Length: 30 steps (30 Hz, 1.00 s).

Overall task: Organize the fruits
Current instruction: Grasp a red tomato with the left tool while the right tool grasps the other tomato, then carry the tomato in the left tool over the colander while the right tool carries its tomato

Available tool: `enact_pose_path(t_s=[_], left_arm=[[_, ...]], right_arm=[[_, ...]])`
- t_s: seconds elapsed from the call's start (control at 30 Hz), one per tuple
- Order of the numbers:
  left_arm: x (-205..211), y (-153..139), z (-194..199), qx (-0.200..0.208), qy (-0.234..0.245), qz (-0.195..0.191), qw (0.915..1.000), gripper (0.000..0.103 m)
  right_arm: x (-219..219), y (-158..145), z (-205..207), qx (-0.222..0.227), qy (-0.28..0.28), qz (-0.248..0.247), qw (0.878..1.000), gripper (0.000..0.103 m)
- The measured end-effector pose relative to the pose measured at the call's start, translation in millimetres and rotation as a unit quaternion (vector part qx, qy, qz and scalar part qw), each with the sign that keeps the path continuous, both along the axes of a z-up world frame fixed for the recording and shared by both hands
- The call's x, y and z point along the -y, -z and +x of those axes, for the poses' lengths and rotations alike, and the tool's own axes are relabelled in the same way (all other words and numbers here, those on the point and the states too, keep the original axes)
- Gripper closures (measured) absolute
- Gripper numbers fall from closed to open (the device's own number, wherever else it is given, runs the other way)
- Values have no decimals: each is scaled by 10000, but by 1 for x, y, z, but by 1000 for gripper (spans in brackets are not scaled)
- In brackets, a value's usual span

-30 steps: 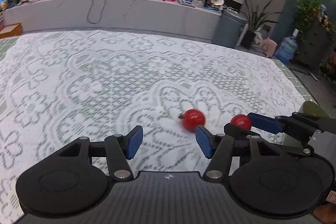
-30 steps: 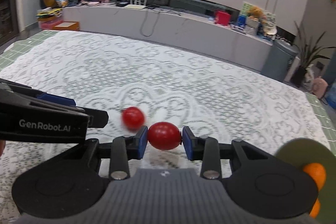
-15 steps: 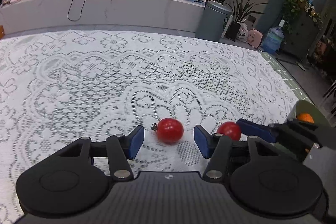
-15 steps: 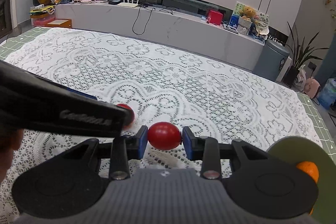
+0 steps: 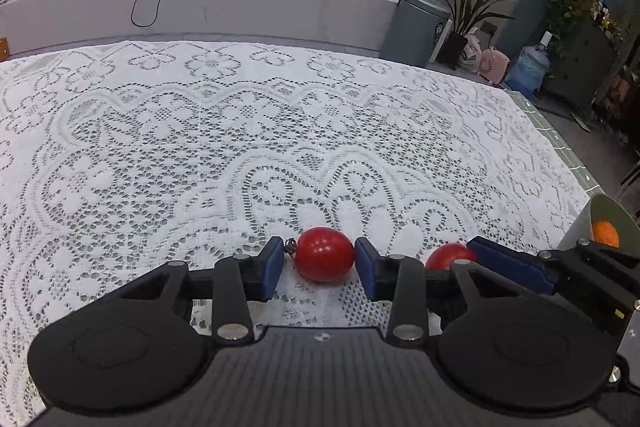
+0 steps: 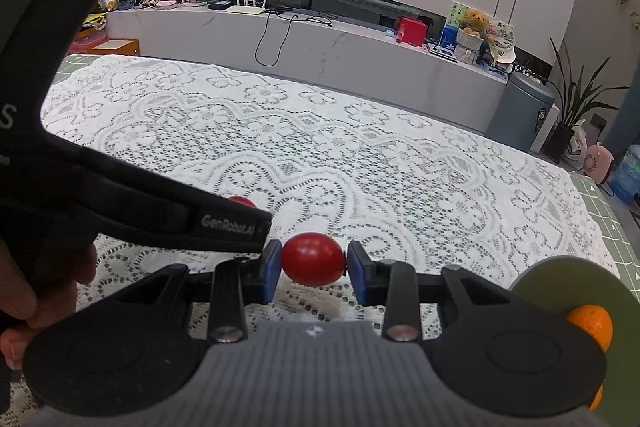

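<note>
Left wrist view: the left gripper [image 5: 320,263] is closing its blue pads around a glossy, oval cherry tomato [image 5: 325,254] lying on the white lace tablecloth [image 5: 240,131]; the right pad touches it, and a sliver of gap shows at the stem side. Only the right wrist view shows the right gripper [image 6: 313,266] clamped firmly on a second tomato [image 6: 313,259], and a hand [image 6: 44,291]. An olive plate [image 6: 572,279] holding an orange [image 6: 591,321] sits at the worktop's right edge. Broad lace lies open ahead.
</note>
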<state>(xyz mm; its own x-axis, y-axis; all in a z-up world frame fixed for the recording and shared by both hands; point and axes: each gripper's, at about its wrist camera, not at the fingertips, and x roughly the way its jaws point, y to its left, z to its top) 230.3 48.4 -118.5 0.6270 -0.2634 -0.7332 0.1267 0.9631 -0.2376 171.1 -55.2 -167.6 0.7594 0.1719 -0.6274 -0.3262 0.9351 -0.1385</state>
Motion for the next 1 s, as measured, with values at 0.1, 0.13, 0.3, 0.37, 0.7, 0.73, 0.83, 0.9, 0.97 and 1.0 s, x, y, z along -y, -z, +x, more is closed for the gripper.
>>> enact_pose_path(t_s=[0.1, 0.13, 0.3, 0.37, 0.7, 0.73, 0.83, 0.9, 0.97, 1.0], left_arm=[[2, 0, 1, -10, -2, 39, 10000, 61], [3, 0, 1, -15, -12, 41, 10000, 61], [-1, -8, -8, 36, -105, -17, 9999, 62], [-4, -15, -15, 92, -135, -5, 9999, 62], [-12, -58, -59, 325, -338, -95, 9989, 62], [-11, -61, -63, 339, -331, -98, 9988, 62], [-8, -70, -75, 374, -314, -135, 9987, 62], [-4, -76, -83, 402, -286, -181, 9986, 62], [1, -81, -90, 452, -250, -184, 9985, 62], [4, -84, -94, 478, -224, -178, 9984, 61]], right_arm=[[0, 1, -1, 2, -21, 10, 10000, 70], [1, 0, -2, 10, -25, 14, 10000, 70], [1, -4, -6, 80, -94, 31, 9999, 70], [2, -8, -10, 110, -136, 60, 9998, 70], [12, -36, -42, 292, -415, 341, 9981, 70], [15, -40, -46, 303, -423, 424, 9977, 70], [23, -50, -60, 359, -439, 531, 9970, 70], [29, -56, -69, 400, -439, 566, 9966, 70], [36, -61, -77, 429, -427, 610, 9963, 70], [40, -64, -82, 441, -409, 632, 9962, 70]])
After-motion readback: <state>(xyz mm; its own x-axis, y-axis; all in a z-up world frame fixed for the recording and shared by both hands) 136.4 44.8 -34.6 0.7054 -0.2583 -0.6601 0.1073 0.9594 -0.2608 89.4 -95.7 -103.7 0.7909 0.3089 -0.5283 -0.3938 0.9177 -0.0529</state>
